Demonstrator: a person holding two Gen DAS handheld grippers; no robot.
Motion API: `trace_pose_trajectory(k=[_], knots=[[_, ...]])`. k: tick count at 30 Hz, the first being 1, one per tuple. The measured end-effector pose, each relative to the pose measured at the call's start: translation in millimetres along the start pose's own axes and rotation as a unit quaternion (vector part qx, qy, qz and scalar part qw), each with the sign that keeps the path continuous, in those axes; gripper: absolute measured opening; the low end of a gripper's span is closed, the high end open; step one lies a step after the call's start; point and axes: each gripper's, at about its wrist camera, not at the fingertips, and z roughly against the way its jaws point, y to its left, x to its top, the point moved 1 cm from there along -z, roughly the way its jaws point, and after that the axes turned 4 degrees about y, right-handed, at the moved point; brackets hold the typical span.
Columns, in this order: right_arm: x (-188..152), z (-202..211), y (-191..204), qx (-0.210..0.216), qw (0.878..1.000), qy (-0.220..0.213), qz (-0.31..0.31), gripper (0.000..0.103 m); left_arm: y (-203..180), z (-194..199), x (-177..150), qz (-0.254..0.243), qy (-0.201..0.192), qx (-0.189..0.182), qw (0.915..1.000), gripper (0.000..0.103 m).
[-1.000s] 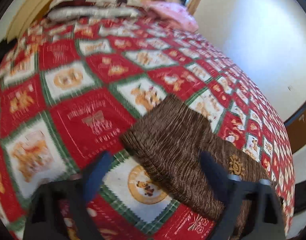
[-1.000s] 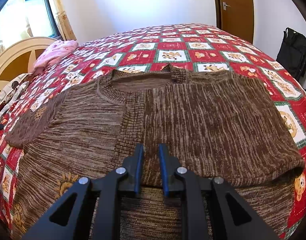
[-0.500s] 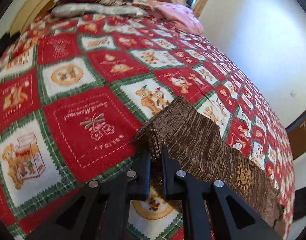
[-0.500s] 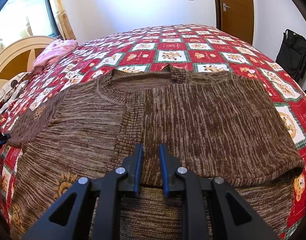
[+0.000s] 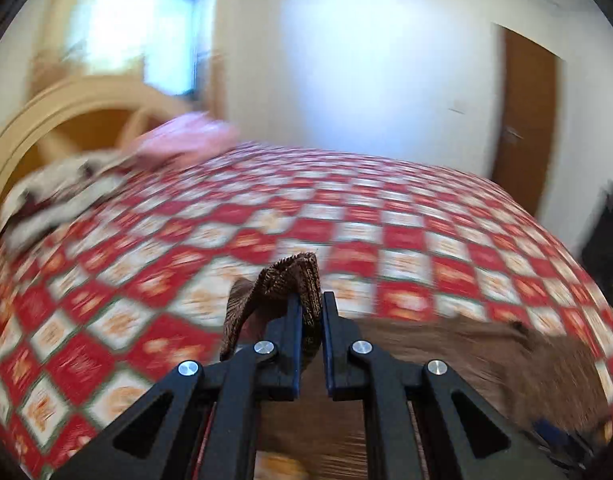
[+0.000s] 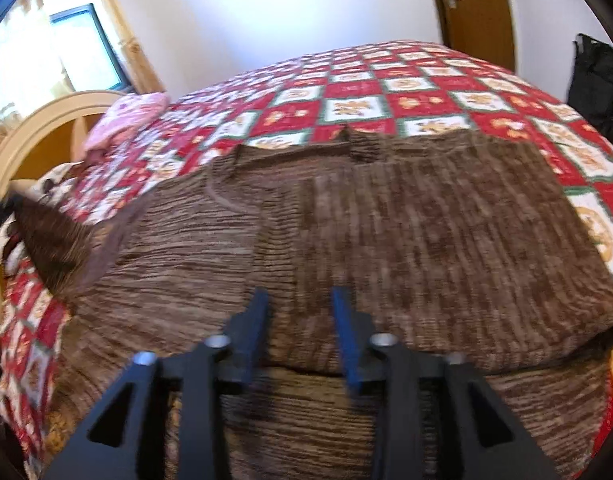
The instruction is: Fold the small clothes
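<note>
A brown knitted sweater (image 6: pixel 386 232) lies spread on the red and white patchwork bedspread (image 6: pixel 358 92), its right side folded over the body. My left gripper (image 5: pixel 309 300) is shut on the cuff of the sweater's sleeve (image 5: pixel 290 276) and holds it lifted off the bed. In the right wrist view that raised sleeve (image 6: pixel 54 240) hangs at the far left. My right gripper (image 6: pixel 298 300) hovers over the sweater's lower middle with its jaws opening; the knit lies beneath them, not pinched.
A cream curved headboard (image 6: pixel 38 128) and a pink cloth (image 6: pixel 126 116) sit at the bed's left end. A wooden door (image 6: pixel 474 8) and a black bag (image 6: pixel 594 80) stand beyond the far right side. A window (image 6: pixel 66 52) is at the left.
My left gripper closed on the sleeve cuff, then lifted it and swung with it so the view now faces across the bed. My right gripper's jaws have spread apart.
</note>
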Motion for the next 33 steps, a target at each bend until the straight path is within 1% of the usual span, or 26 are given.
trace_pose_trajectory(k=[1,2,3,4,6,8,10,11,13,16,18,20,21,22,24,26,28,29,30,33], knots=[[0,0,3,-0.002,1.0,-0.001,0.007,0.051,-15,0,-4,-0.017,0.003,-0.014,0.9998,0.008],[-1,1,8,-0.014,1.0,-0.002,0.016,0.051,-36,0,-12,-0.04,0.008,-0.027,0.9988,0.008],[-2,1,10,-0.019,1.0,-0.004,0.02,0.051,-55,-3,-21,-0.063,0.013,-0.035,0.9973,0.008],[-2,2,11,-0.02,1.0,-0.006,0.022,0.053,-66,-5,-28,-0.076,0.019,-0.039,0.9962,0.008],[-2,7,6,-0.006,1.0,-0.017,0.008,0.055,-85,-15,-46,-0.097,0.045,-0.057,0.9927,0.008],[-3,16,-6,0.0,0.999,-0.037,-0.025,0.056,-97,-21,-58,-0.11,0.058,-0.059,0.9905,0.008],[-3,24,-21,0.012,0.996,-0.056,-0.066,0.057,-105,-27,-68,-0.118,0.069,-0.063,0.9886,0.008],[-3,26,-29,0.015,0.994,-0.062,-0.09,0.06,-106,-30,-70,-0.118,0.074,-0.062,0.9884,0.008],[-1,25,-36,0.02,0.992,-0.057,-0.109,0.06,-105,-33,-77,-0.116,0.083,-0.063,0.9877,0.008],[4,24,-33,0.025,0.993,-0.038,-0.105,0.06,-93,-31,-81,-0.105,0.081,-0.068,0.9888,0.008],[15,32,-23,0.044,0.994,-0.038,-0.088,0.06,-86,-37,-83,-0.095,0.088,-0.066,0.9894,0.008],[29,38,-11,0.053,0.996,-0.04,-0.064,0.06,-82,-43,-87,-0.082,0.098,-0.071,0.9893,0.008],[42,38,0,0.059,0.997,-0.03,-0.043,0.06,-80,-46,-88,-0.075,0.103,-0.076,0.9889,0.008],[48,34,5,0.066,0.997,-0.021,-0.031,0.06,-80,-48,-90,-0.07,0.107,-0.081,0.9885,0.008],[69,18,24,0.102,0.995,0.012,0.005,0.06,-77,-50,-90,-0.057,0.11,-0.092,0.988,0.008],[75,0,38,0.105,0.993,0.033,0.037,0.059,-76,-49,-90,-0.051,0.109,-0.097,0.9879,0.008],[83,-28,60,0.091,0.99,0.06,0.087,0.057,-76,-50,-90,-0.05,0.112,-0.101,0.9873,0.008],[82,-34,64,0.096,0.988,0.071,0.099,0.053,-77,-50,-90,-0.051,0.111,-0.104,0.9871,0.008],[84,-49,75,0.11,0.983,0.092,0.113,0.051,-79,-48,-91,-0.055,0.106,-0.107,0.987,0.008],[83,-74,93,0.13,0.974,0.122,0.138,0.051,-84,-42,-91,-0.068,0.093,-0.109,0.9874,0.008]])
